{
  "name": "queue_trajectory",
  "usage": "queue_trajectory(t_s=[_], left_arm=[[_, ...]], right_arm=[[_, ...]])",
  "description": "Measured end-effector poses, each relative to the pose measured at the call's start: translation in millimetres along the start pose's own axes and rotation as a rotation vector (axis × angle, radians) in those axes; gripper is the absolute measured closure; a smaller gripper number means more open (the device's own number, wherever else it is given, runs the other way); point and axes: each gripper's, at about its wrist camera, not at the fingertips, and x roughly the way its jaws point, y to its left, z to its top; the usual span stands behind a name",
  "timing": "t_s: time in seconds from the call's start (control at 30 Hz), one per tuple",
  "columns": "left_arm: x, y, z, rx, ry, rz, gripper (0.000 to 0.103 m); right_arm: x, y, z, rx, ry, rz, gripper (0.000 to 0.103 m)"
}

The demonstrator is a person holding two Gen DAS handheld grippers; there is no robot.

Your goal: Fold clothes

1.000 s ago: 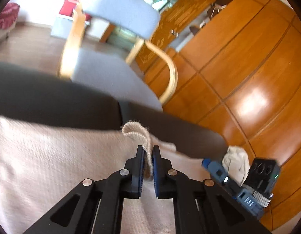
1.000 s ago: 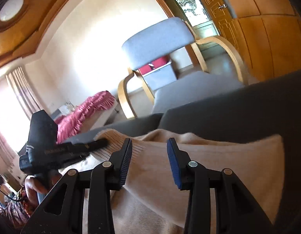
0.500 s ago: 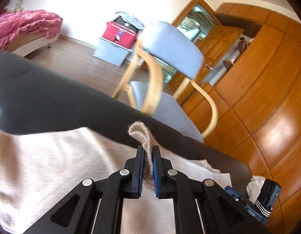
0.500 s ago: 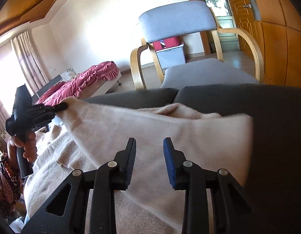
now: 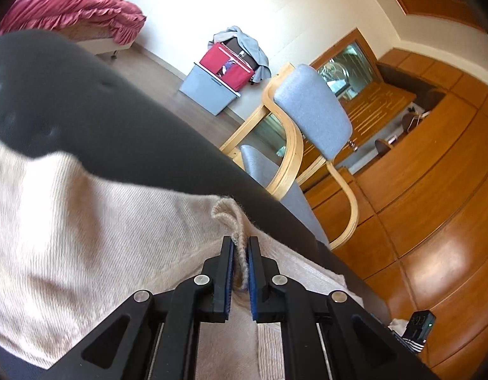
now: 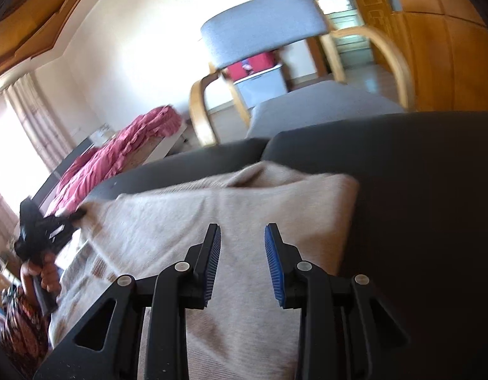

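A beige knitted sweater (image 5: pixel 95 228) lies on a dark grey sofa cushion (image 5: pixel 85 110). My left gripper (image 5: pixel 240 247) is shut on a fold of the sweater's edge, which sticks up between the pads. In the right wrist view the sweater (image 6: pixel 231 215) spreads across the cushion (image 6: pixel 418 190), with one part folded over. My right gripper (image 6: pixel 242 237) is open and empty just above the sweater. The left gripper (image 6: pixel 76 217) shows at far left in that view, holding the sweater's edge.
A grey armchair with bent wooden arms (image 5: pixel 310 117) stands beyond the sofa. Wooden cabinets (image 5: pixel 434 190) fill the right side. A bed with a pink cover (image 6: pixel 123 155) and a red suitcase on a grey box (image 5: pixel 225 72) are farther off.
My left gripper has carried the sweater's edge to the left, spreading the fold across the cushion. My right gripper has opened wider and stays over the sweater.
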Motion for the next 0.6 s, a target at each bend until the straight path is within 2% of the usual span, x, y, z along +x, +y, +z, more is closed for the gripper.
queue_trajectory(t_s=[0.1,0.2,0.27,0.3,0.37,0.47,0.53,0.6], left_arm=[[1.1,11.6,-11.8,-0.028,-0.011,-0.042,0.096],[5.9,22.8,-20.3,-0.051,0.001,-0.075,0.096],[6.1,23.1,-21.8,-0.047,-0.001,-0.101,0.096],[6.3,21.5,-23.1,-0.038,-0.003,-0.113,0.096],[7.6,18.5,-25.6,-0.021,-0.003,-0.131,0.096],[14.2,15.0,-27.9,0.000,0.025,-0.131,0.096],[22.0,13.5,-27.7,0.005,0.060,-0.111,0.096],[26.7,14.3,-28.1,0.001,0.087,-0.093,0.096]], right_arm=[[-13.1,-13.0,4.8,0.028,-0.067,-0.032,0.071],[-17.5,-19.4,6.9,0.051,-0.079,0.026,0.071],[-8.5,-16.4,5.3,0.055,-0.035,0.108,0.071],[-2.7,-13.1,3.9,0.042,-0.005,0.118,0.071],[11.2,-7.0,0.7,0.013,0.065,0.101,0.071],[19.3,-17.9,-0.3,0.051,0.108,0.046,0.071],[21.3,-28.4,-0.2,0.094,0.114,0.015,0.094],[19.3,-40.3,0.0,0.146,0.096,0.003,0.095]])
